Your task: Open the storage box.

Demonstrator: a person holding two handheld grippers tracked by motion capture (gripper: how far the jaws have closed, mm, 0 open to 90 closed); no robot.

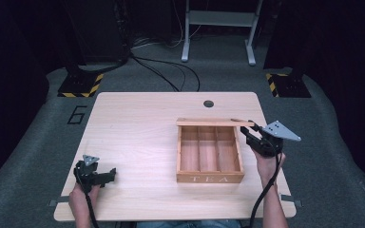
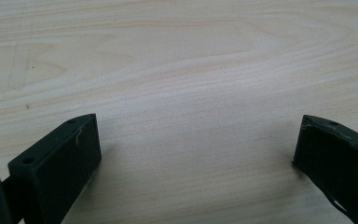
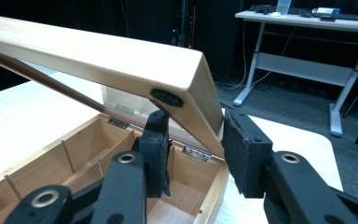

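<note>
Table (image 1: pixel 138 142): pale wood, bare apart from the box, which sits right of centre, roughly at three o'clock from the table's middle.
Tea box (image 1: pixel 210 178): wooden, "TEA" on its near wall; I judge it stiff, light and smooth enough to slide if pushed.
Lid (image 3: pixel 98 58): hinged along the far wall at twelve o'clock, raised well up, with a glass pane in a wooden frame; the pane looks fragile, so I would grip the frame, never the glass.
Hold point: the lid's right side rail near its free corner, where my pads can straddle the wood.
Compartments (image 1: pixel 209 154): three long bays running twelve to six o'clock, all empty down to the floor.
Right gripper (image 3: pixel 193 149): my jaws are clamped on the lid's right side rail, one pad inside, one outside.
Left gripper (image 2: pixel 196 140): jaws spread wide, nothing between them, resting over bare table at about eight o'clock.
</note>
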